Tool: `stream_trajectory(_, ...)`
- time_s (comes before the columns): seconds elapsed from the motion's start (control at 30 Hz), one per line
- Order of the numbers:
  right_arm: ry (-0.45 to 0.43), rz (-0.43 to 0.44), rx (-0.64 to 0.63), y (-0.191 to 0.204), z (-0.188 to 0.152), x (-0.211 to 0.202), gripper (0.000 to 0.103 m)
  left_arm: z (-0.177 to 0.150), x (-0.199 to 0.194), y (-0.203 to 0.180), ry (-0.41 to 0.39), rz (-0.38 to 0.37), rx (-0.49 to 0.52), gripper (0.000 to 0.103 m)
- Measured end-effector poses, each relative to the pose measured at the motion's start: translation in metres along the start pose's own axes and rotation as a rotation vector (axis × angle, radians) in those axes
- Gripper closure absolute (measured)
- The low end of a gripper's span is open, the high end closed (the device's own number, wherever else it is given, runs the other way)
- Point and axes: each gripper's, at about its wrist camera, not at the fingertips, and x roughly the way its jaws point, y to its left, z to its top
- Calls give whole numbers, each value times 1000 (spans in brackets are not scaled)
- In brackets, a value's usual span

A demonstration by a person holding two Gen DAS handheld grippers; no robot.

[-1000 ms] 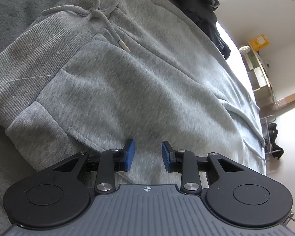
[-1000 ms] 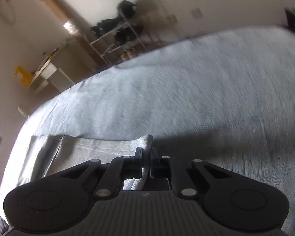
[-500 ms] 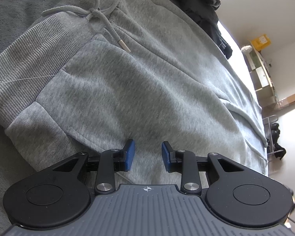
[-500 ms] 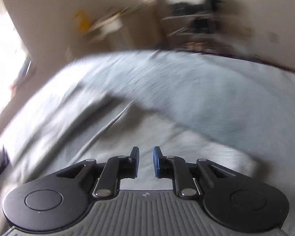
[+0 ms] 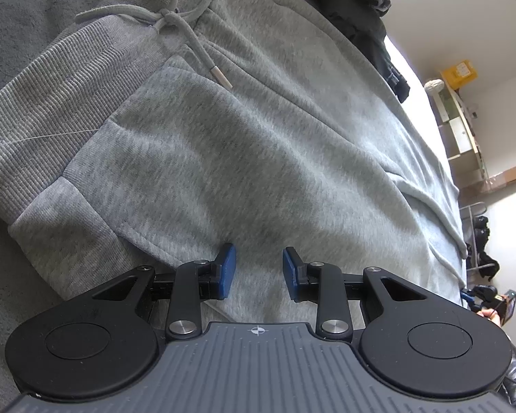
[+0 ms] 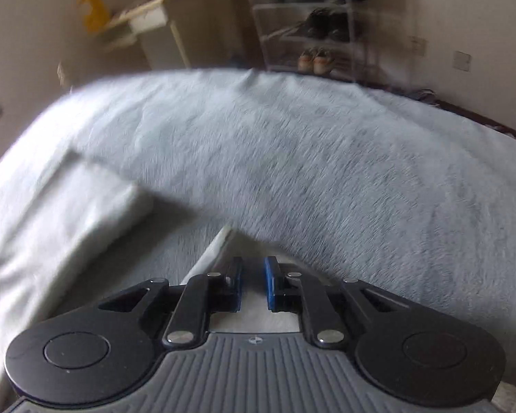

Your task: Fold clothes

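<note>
Grey sweatpants (image 5: 258, 158) lie on the bed and fill the left wrist view, with the ribbed waistband (image 5: 41, 113) and tied drawstring (image 5: 175, 24) at the upper left. My left gripper (image 5: 258, 272) hovers just above the pants near a pocket seam, open, with nothing between its blue pads. In the blurred right wrist view a pale grey pant leg (image 6: 51, 220) lies at the left, and a fabric edge (image 6: 220, 241) runs under the fingers. My right gripper (image 6: 253, 284) stands slightly open over it, with an empty gap between the pads.
A fuzzy grey bed cover (image 6: 326, 158) spreads ahead of the right gripper. Dark clothes (image 5: 368, 10) are piled at the bed's far side. A shoe rack (image 6: 313, 31) and a white desk (image 6: 154, 31) stand by the wall beyond the bed.
The right gripper let go of the fabric edge it was shut on, opened a little, and swung across the bed while rolling. The left gripper stayed still.
</note>
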Motion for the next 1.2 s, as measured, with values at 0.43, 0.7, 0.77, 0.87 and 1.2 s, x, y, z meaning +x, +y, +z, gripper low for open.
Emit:
stream_trajectory(0.43,173,175,-182,-42,-90,-104,88,-2,0,10,-26,-51,-48,73)
stream_trajectory(0.7,7,-36,3,-116,-76,-138,92,-8,-7,10,-44,-61,-28,73)
stream_trajectory(0.77,-1,83,-110,-92,-84,-153,92,-12,-9,8,-49,-59,-21,72)
stream_trajectory(0.87,66,246,-362,-43,-116,-157,84,-13,-13,5,-59,-49,6,70)
stream_trajectory(1.2,85,-55,-446,-30,-142,-147,76,-19,-50,-24,-151,-19,284,63)
